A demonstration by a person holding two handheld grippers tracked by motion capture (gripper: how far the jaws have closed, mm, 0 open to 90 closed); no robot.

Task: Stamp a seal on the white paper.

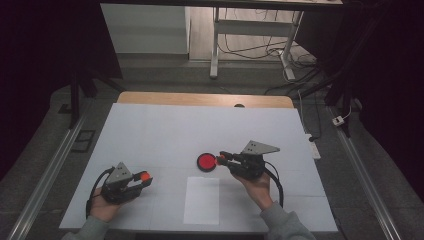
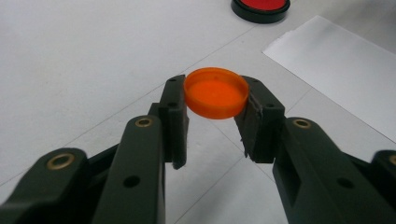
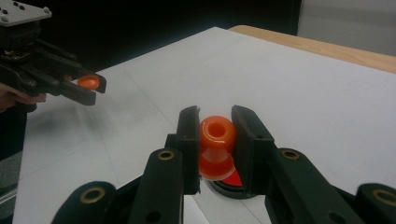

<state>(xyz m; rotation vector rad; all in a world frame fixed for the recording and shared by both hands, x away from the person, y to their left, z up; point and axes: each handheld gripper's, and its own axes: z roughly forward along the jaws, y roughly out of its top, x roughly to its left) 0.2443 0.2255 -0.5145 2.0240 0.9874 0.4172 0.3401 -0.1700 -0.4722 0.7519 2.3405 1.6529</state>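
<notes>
My left gripper is shut on a flat orange cap, held by its rim just above the white table; the same cap and gripper appear at the far left of the right gripper view. My right gripper is shut on a small orange bottle-shaped piece, its open mouth facing the camera. That piece hangs right at the edge of a round red disc with a black rim, which lies near the table's middle and also peeks out below the jaws as the red disc.
A white sheet of paper lies near the front edge, between my two hands. The white table top stretches back to a wooden edge. Cables and desk legs stand on the floor beyond.
</notes>
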